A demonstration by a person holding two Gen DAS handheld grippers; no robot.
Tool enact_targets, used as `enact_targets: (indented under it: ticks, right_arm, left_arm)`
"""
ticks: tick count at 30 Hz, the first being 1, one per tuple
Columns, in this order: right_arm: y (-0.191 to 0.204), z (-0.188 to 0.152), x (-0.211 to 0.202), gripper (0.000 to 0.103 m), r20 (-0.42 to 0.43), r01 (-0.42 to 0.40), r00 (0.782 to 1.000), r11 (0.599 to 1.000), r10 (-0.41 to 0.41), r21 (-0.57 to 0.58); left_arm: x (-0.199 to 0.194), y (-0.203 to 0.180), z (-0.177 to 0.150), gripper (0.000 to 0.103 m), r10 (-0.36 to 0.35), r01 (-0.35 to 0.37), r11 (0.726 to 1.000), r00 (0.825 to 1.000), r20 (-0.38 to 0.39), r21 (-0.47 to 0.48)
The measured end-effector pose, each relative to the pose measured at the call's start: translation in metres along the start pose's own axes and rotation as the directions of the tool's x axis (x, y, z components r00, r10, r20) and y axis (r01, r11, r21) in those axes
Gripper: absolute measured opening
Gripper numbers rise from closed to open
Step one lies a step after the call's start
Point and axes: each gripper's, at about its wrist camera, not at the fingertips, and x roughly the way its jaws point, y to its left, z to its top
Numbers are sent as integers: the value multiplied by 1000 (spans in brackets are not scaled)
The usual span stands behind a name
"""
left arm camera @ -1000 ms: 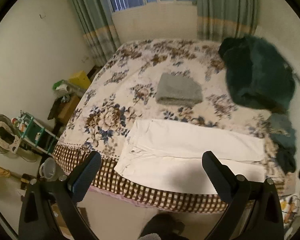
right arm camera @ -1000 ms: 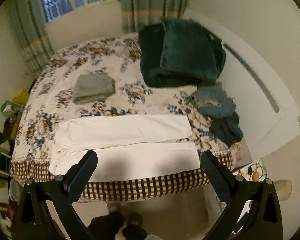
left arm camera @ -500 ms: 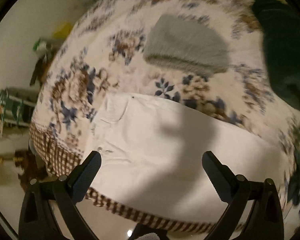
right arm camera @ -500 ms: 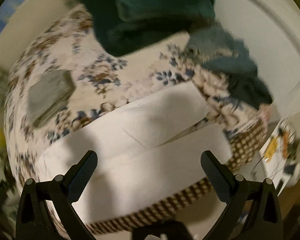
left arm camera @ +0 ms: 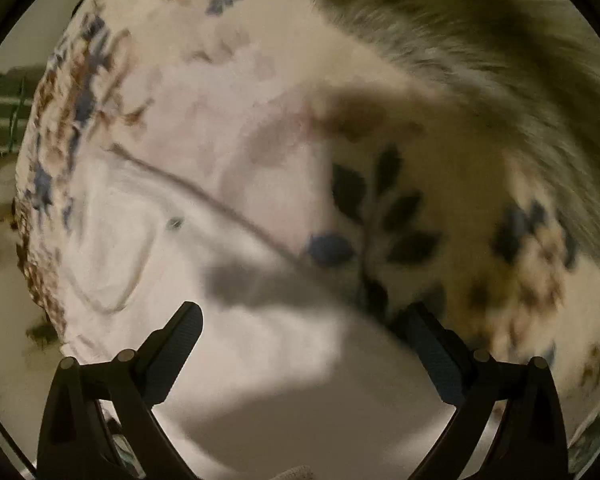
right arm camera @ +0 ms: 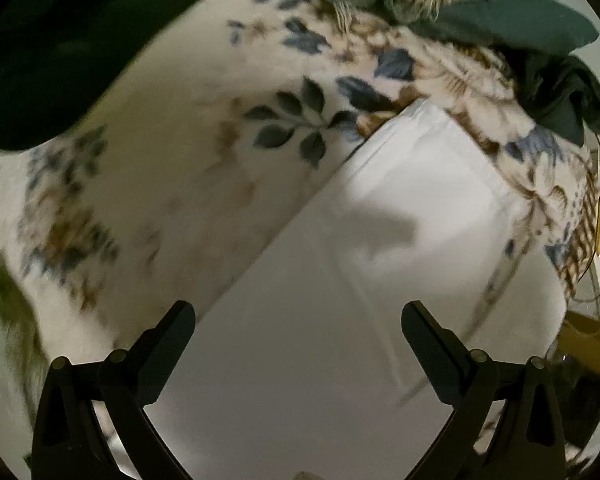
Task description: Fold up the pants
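The white pants (left arm camera: 148,256) lie flat on the floral bedspread (left arm camera: 400,208), filling the lower left of the left wrist view; in the right wrist view a leg (right arm camera: 380,240) runs from the bottom centre to the upper right. The left gripper (left arm camera: 304,332) and right gripper (right arm camera: 298,320) hang above the cloth, jaws spread wide, holding nothing. Dark green clothes (right arm camera: 540,32) sit in the upper right
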Motion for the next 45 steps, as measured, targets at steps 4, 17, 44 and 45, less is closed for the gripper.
enact_targets:
  ticks: [4, 17, 44, 45]
  right_arm:
    - [5, 9, 33, 103, -47, 35, 998, 999, -33, 37]
    - [-11, -15, 8, 5, -31, -126, 992, 992, 126, 4]
    - [-322, -166, 15, 27, -117, -235, 969, 957, 217, -169]
    - [-330, -166, 11, 34, -108, -262, 963, 953, 247, -152]
  left_arm:
    - [10, 5, 3, 98, -21, 21, 999, 1000, -1, -41]
    - [-88, 81, -90, 10, -263, 274, 962, 935, 238, -13]
    - [45, 279, -320, 7, -361, 405, 906, 892, 272, -126]
    - [40, 279, -322, 8, -355, 399, 909, 893, 277, -121]
